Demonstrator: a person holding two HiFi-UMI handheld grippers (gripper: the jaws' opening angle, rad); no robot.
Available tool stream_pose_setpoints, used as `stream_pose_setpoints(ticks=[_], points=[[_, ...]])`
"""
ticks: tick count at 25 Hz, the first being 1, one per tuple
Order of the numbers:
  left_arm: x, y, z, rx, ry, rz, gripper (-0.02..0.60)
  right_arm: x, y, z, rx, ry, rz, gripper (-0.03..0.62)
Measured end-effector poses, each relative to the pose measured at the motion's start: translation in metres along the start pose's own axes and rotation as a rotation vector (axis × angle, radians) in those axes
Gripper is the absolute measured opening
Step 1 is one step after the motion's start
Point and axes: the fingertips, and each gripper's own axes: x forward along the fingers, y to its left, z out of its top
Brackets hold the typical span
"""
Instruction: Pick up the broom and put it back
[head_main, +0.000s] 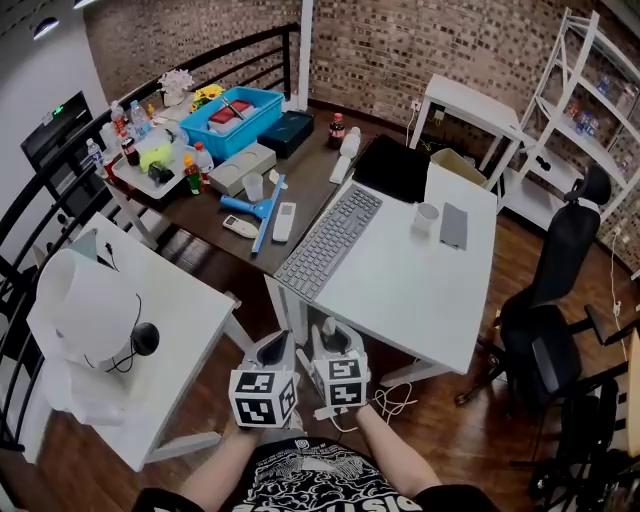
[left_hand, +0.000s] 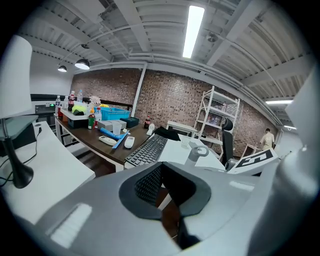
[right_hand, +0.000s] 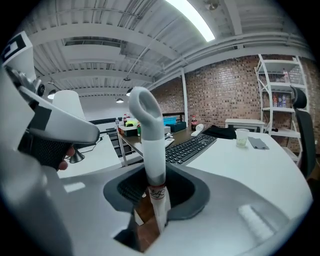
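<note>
The broom shows only as its white handle (right_hand: 150, 135), which ends in a loop. It stands upright between the jaws of my right gripper (right_hand: 155, 200), which is shut on it. The brush end is hidden below. In the head view the handle's top (head_main: 328, 326) pokes up just ahead of my right gripper (head_main: 336, 352), low in the middle of the picture. My left gripper (head_main: 275, 352) is close beside it on the left. In the left gripper view my left gripper (left_hand: 167, 192) is open and holds nothing; the handle's loop (left_hand: 200, 150) shows just to its right.
A white desk (head_main: 400, 290) with a keyboard (head_main: 330, 240) and a cup (head_main: 427, 215) stands right ahead. A cluttered dark table (head_main: 310, 170) lies beyond it, a white table (head_main: 170, 330) with a lamp (head_main: 90, 310) to the left, a black chair (head_main: 550, 300) to the right. A cable (head_main: 390, 405) lies on the floor.
</note>
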Motion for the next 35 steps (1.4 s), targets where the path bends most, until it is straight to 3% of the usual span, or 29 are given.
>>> stream_pose_setpoints(ticks=[19, 35], points=[[-0.05, -0.038, -0.003, -0.043, -0.112, 0.066, 0.005, -0.112, 0.025, 0.103, -0.106, -0.23, 0.137, 0.097], [-0.051, -0.024, -0.003, -0.04, -0.103, 0.079, 0.005, -0.087, 0.023, 0.081, -0.085, -0.192, 0.115, 0.097]])
